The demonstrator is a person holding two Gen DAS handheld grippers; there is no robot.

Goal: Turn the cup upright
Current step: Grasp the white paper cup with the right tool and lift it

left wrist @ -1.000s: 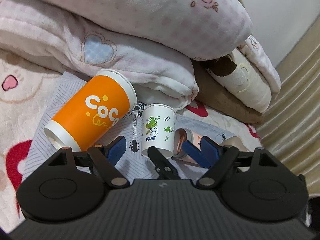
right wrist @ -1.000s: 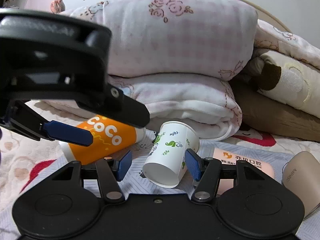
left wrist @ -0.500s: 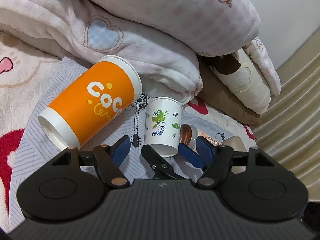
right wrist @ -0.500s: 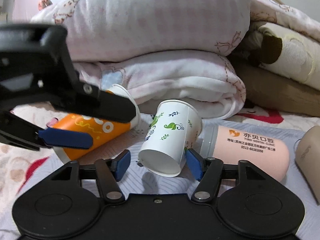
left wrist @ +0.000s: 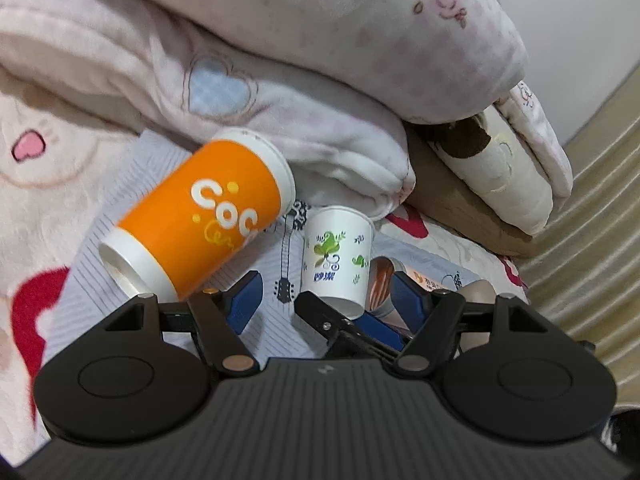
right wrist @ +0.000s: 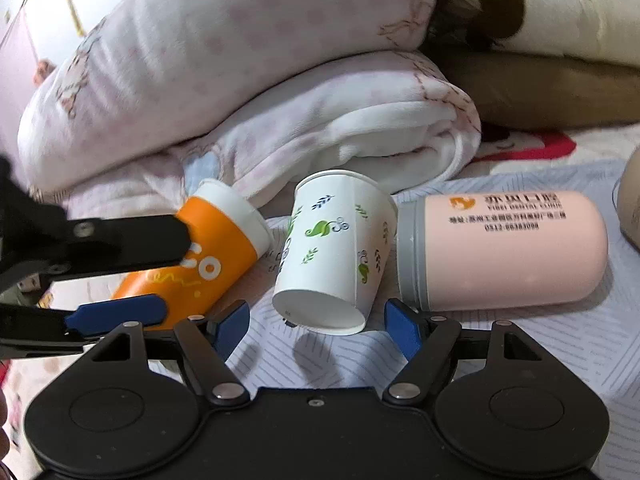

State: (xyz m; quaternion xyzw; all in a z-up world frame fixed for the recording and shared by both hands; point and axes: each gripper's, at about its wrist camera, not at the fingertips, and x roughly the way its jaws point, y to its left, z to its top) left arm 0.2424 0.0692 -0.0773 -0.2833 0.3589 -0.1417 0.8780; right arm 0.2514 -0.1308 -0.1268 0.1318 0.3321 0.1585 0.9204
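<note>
White paper cup (right wrist: 334, 252) printed with green leaves and dark blue swirls; orange cup (left wrist: 204, 220) banded white at both ends, white lettering. Pale pink bottle (right wrist: 508, 248) with grey collar at right; far behind, pink-and-white blanket (right wrist: 248, 80) with rose print and a blue heart. Blue pads (right wrist: 232, 326) on black grippers, over a white cloth (right wrist: 560, 340) with grey stripes

Soft indoor light, fisheye-warped, slightly blurred.
</note>
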